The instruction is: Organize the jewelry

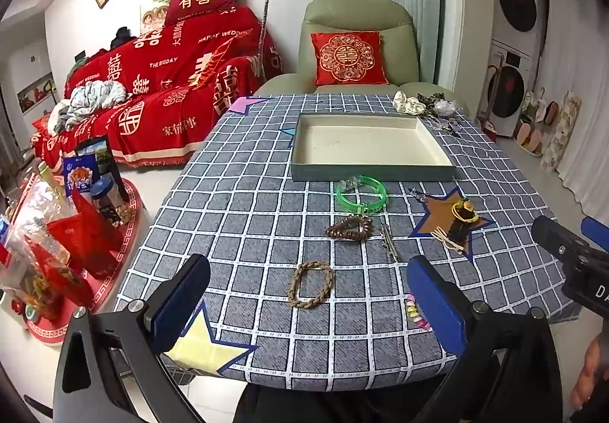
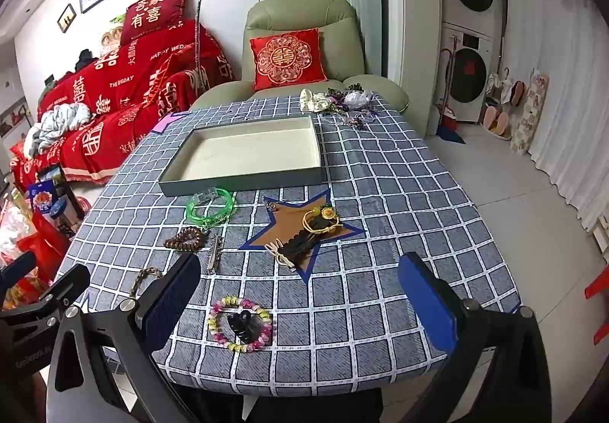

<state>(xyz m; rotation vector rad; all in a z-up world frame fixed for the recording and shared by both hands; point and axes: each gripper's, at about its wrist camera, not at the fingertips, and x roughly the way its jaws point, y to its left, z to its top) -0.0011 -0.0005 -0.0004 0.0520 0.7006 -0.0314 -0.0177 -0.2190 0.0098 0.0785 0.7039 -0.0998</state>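
Left wrist view: both tools spread wide, empty, above scattered bracelets.

**Two wrist views over one checked table**

Both fisheye cameras sit at the near edge of the table, angled downward and facing the green armchair at its far end. The left wrist view looks from left of centre, taking in the red-draped sofa. The right wrist view sits further right (more floor and the stacked washing machines show). Both share the tray, the green bangle and the brown star patch.
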